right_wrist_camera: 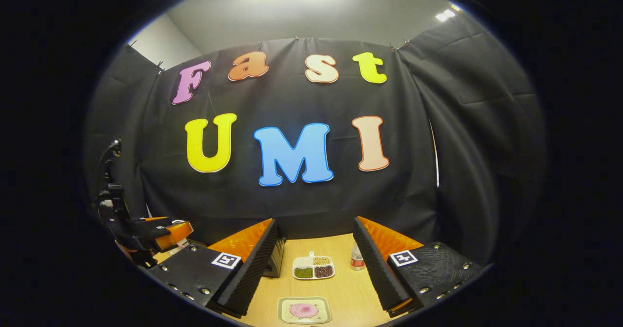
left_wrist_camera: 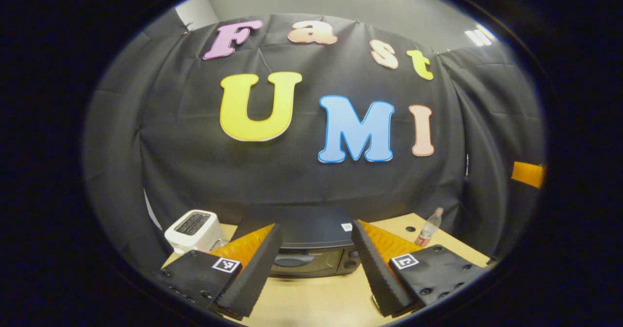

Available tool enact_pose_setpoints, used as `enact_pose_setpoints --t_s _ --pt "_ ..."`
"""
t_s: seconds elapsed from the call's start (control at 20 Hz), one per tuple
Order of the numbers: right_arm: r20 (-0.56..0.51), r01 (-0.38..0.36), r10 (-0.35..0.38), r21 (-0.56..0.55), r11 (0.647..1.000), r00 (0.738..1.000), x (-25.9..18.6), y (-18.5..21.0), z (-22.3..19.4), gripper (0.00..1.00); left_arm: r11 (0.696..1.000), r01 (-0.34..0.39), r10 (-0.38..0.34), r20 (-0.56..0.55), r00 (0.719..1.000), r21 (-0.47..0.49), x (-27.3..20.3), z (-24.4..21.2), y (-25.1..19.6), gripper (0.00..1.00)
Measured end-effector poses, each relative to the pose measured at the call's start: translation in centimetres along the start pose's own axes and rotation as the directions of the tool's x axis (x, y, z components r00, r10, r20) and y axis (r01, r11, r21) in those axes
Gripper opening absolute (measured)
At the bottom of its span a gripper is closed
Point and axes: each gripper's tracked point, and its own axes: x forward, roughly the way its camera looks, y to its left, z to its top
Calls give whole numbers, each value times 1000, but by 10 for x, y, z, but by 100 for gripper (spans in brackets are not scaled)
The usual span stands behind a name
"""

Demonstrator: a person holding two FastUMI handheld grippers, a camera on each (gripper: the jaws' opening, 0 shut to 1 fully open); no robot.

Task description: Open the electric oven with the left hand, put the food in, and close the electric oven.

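A black electric oven (left_wrist_camera: 311,249) sits on a pale wooden table (left_wrist_camera: 316,300), straight ahead of the left gripper (left_wrist_camera: 316,273) and framed between its two fingers; the oven's long axis runs side to side, and its front faces the camera; its door is closed, a dark glass panel with a handle across the top and two round knobs at its right end; a small white label sits on its flat top near the right corner.

The left gripper hangs above the table in front of the oven, fingers spread wide apart and gripping nothing, apart from the oven door.

To the oven's left stands a white toaster (left_wrist_camera: 193,229), just beside it; to the right, near the back edge of the table, stands a clear plastic bottle (left_wrist_camera: 429,228) with a red label.

In the right gripper view, the right gripper (right_wrist_camera: 316,273) is likewise spread wide and empty above the table; between its fingers lies a white three-part dish (right_wrist_camera: 313,267) holding green, tan and dark red-brown fillings; nearer the camera lies a square plate (right_wrist_camera: 304,310) carrying a pink piece of food (right_wrist_camera: 303,310); the bottle shows just inside the right finger; a corner of the oven shows just inside the left finger; the other gripper shows at the far left edge, partly hidden.
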Motion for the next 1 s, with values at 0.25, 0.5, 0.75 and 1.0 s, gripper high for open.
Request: enact_pose_setpoints --t_s 0.25,0.5,0.75,1.0 --pt "-29 16 -16 -3 1000 999 0 -4 -7 95 999 -33 37 -125 991 36 61 -54 23 100" --pt "-59 45 -45 -17 999 997 2 -7 -14 95 998 -57 61 -235 970 23 105 -96 38 97" --pt "-70 74 -76 -39 997 995 3 -11 -14 95 996 -91 87 -290 953 0 129 -124 54 100" --pt "-71 90 -93 -46 995 993 5 -13 -12 95 993 -104 117 -289 950 61 140 -130 60 97"
